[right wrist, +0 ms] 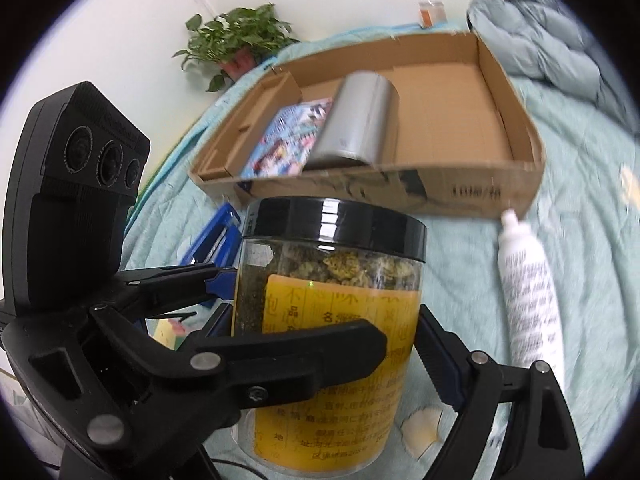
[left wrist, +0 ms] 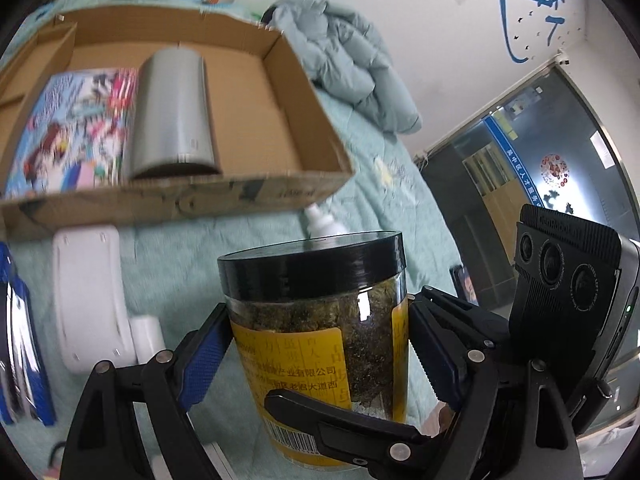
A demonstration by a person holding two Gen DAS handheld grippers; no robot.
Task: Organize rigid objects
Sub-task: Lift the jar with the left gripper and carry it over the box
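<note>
We see both grippers clamped on one jar [left wrist: 320, 344], each from its own side. In the left wrist view, the left gripper [left wrist: 320, 348] has its blue-padded fingers [left wrist: 204, 356] pressed against the jar's clear wall, and a finger of the right gripper [left wrist: 516, 372] crosses the lower front of the jar, with its camera block at the right edge. In the right wrist view, the right gripper [right wrist: 326, 344] holds the same jar [right wrist: 332, 320] between its fingers, while a black finger of the left gripper [right wrist: 224, 304] lies across the yellow label.

The jar stands upright in the lower centre of both frames. It has a black lid, a yellow label and dried greenish contents.

Beyond it, a shallow cardboard box [left wrist: 280, 188] fills the upper left of the left view. Inside lie a colourful book [left wrist: 72, 128] and, just beside it, a grey metal cylinder [left wrist: 172, 108] on its side. A white tube [right wrist: 528, 288] lies on the pale green bedspread [right wrist: 592, 240] at the right of the right view, its cap near the box corner. A white plastic device [left wrist: 88, 296] rests at the left, and a blue object [right wrist: 216, 236] lies behind the jar.
</note>
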